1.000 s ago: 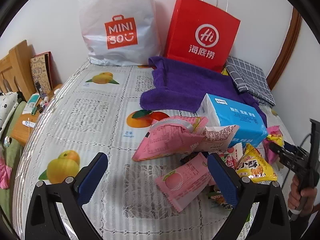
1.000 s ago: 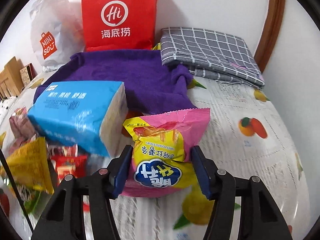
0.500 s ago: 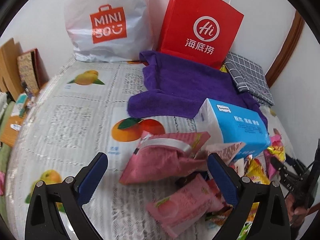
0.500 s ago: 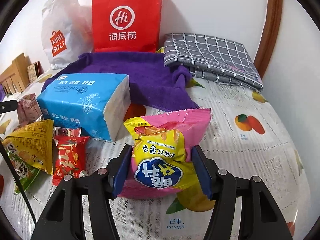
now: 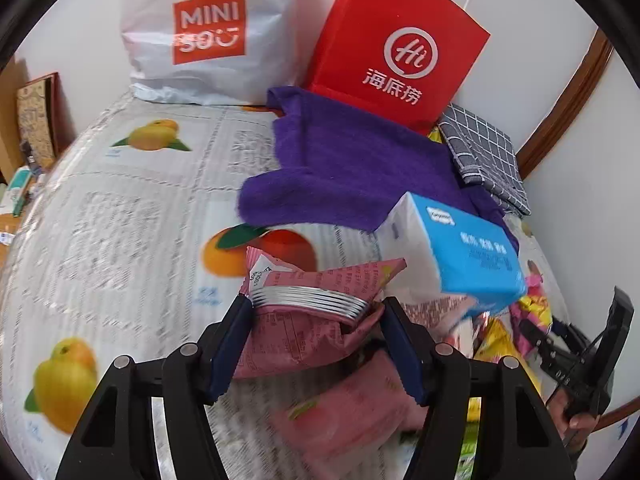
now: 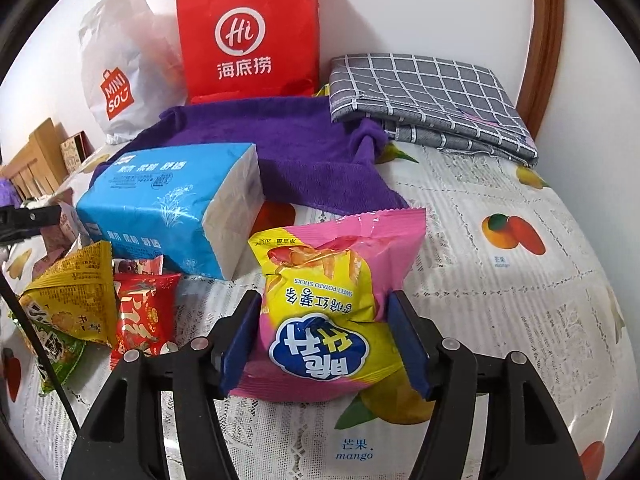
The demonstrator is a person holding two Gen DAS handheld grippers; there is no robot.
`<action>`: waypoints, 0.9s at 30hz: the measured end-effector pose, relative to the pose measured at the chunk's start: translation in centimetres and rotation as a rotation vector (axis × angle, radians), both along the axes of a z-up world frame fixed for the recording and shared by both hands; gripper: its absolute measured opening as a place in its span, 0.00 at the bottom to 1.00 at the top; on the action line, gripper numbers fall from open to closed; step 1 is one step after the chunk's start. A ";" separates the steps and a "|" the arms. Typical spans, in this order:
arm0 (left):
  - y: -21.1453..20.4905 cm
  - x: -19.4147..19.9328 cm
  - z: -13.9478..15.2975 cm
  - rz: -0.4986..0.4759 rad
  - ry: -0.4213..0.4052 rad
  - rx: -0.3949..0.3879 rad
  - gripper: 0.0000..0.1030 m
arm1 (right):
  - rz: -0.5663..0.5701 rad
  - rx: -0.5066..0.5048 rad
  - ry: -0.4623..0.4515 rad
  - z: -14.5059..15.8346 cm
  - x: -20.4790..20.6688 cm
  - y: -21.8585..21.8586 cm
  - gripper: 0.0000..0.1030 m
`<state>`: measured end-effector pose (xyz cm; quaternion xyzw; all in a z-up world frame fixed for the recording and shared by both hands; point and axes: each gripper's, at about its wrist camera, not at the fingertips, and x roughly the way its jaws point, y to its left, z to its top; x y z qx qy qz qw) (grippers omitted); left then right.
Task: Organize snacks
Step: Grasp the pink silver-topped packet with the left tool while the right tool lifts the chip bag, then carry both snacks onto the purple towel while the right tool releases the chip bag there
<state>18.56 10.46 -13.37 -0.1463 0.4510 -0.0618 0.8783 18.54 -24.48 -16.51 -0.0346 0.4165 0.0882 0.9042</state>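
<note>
Left gripper (image 5: pixel 316 336): jaws closing, blue pads pressing both sides of a crinkled dusty-pink foil snack packet (image 5: pixel 304 332), silver seam bowed upward, long axis running pad to pad. Below it a flat pink peach-print sachet (image 5: pixel 352 408) lies on the lace-textured fruit-print tablecloth (image 5: pixel 120 240).

Right gripper (image 6: pixel 324 336): jaws opening, glossy pink-and-yellow sweet potato sticks bag (image 6: pixel 332 304) between the pads and touching both; puffy, print upside down, serrated top seam pointing away.

Beside: triangular yellow packet (image 6: pixel 76 292), red packet (image 6: pixel 144 312). Behind: blue soft-pack tissue block (image 6: pixel 168 204), plush purple towel (image 6: pixel 304 148), folded grey checked cloth (image 6: pixel 424 96), red paper bag (image 6: pixel 248 32), white plastic bag (image 6: pixel 120 68).
</note>
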 end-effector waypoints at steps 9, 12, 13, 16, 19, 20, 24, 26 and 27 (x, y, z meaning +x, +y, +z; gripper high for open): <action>1.5 -5.5 1.0 -0.009 0.021 0.107 0.60 | 0.001 -0.041 0.007 -0.1 0.3 0.5 0.65; 1.8 -6.1 0.5 0.000 0.019 0.132 0.60 | 0.002 -0.049 0.010 -0.1 0.4 0.6 0.66; 1.8 -6.2 0.4 -0.001 0.014 0.132 0.61 | 0.001 -0.050 0.010 0.0 0.4 0.6 0.66; 1.5 -5.8 -0.2 -0.004 0.011 0.154 0.66 | 0.002 -0.063 0.015 0.0 0.4 0.8 0.66; 1.5 -4.9 -1.3 0.003 0.032 0.145 0.64 | 0.003 -0.068 0.017 -0.1 0.5 0.9 0.67; 1.7 -4.8 -1.5 0.011 0.025 0.132 0.62 | 0.003 -0.068 0.017 -0.1 0.4 0.9 0.67; 2.1 -5.3 -1.1 0.016 -0.002 0.080 0.57 | 0.001 -0.060 0.016 -0.2 0.4 0.7 0.67; 2.1 -5.9 -0.3 0.014 -0.019 0.086 0.57 | 0.002 -0.062 0.011 -0.4 0.2 0.7 0.67; 2.0 -6.1 0.0 0.012 -0.023 0.093 0.57 | 0.001 -0.060 0.009 -0.4 0.2 0.7 0.67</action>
